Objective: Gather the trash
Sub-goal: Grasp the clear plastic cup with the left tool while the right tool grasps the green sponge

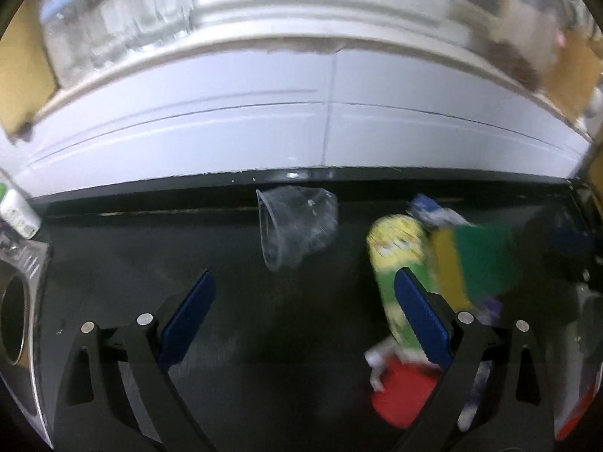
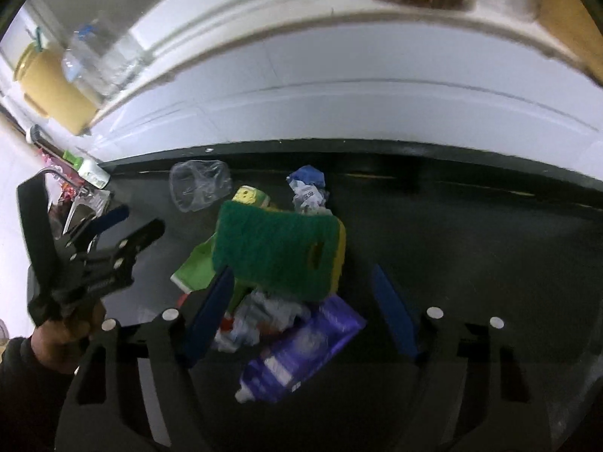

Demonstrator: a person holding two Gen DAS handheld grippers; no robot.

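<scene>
Your right tongs (image 2: 301, 309) hang spread and empty over the litter heap at frame centre; the green sponge (image 2: 279, 248) lies crosswise just ahead. Your left tongs (image 1: 305, 316), also spread, face the clear cup (image 1: 296, 226) on the worktop (image 1: 113, 256).

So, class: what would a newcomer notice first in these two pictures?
A green-and-yellow sponge lies on top of a heap of wrappers in the middle of the dark counter. A crumpled clear plastic cup lies on its side behind it, and a purple packet sits nearest the right gripper.

Open left claw (image 1: 305, 320) above clear cup (image 1: 296, 226)
</scene>
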